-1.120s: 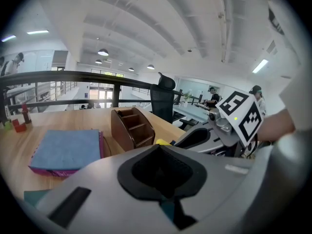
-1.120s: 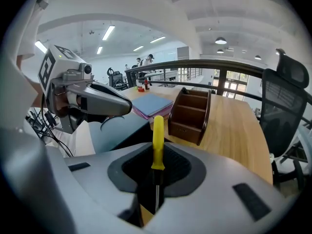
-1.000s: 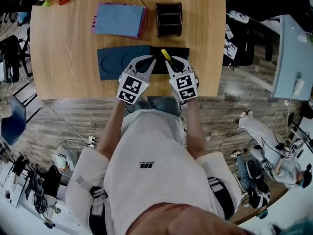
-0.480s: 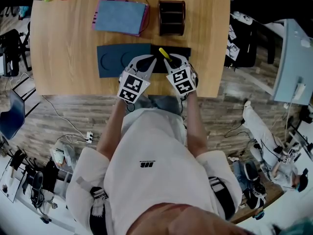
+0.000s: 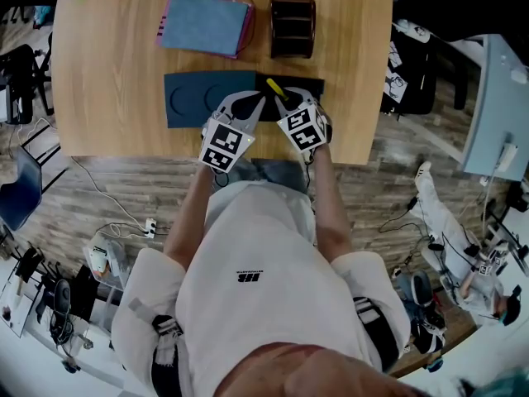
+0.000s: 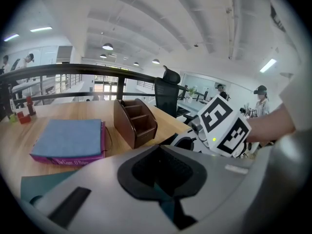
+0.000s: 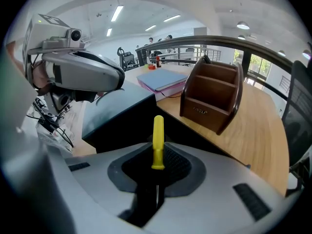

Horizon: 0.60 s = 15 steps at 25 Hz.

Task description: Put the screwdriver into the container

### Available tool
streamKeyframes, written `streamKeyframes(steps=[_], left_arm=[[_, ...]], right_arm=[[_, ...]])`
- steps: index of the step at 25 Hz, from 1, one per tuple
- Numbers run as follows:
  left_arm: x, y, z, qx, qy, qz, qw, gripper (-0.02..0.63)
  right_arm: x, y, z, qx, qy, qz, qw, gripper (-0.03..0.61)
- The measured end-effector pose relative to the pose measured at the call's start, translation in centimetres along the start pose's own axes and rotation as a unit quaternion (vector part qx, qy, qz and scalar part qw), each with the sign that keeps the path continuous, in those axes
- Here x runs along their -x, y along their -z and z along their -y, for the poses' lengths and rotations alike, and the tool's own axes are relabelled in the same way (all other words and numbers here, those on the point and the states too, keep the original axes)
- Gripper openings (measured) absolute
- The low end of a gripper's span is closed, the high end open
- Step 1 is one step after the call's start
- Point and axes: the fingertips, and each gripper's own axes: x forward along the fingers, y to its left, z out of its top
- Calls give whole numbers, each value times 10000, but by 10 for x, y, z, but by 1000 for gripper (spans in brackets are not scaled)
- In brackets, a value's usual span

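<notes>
Carrying stage, apparently: right tool [image 7: 156, 172] clenched on the screwdriver [image 7: 158, 140] above the mat [image 5: 207, 98] near the front edge of the surface [image 5: 116, 73]; left tool [image 6: 168, 182] closed, empty. Next: lift across to the container [image 5: 292, 27] by the far edge.

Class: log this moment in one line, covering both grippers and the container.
right gripper: jaws shut on screwdriver | left gripper: jaws shut, empty | container: beyond mat, screwdriver not yet in

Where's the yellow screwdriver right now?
In the head view the screwdriver is just right of centre, pinched in the right gripper over the mat, with the container beyond it.
</notes>
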Motion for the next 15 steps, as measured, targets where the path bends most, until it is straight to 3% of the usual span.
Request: streamKeyframes(steps=[15], left_arm=[[1, 4, -3, -15, -77, -75, 9999, 6]], right_arm=[[-12, 5, -2, -60, 31, -60, 10000, 61]])
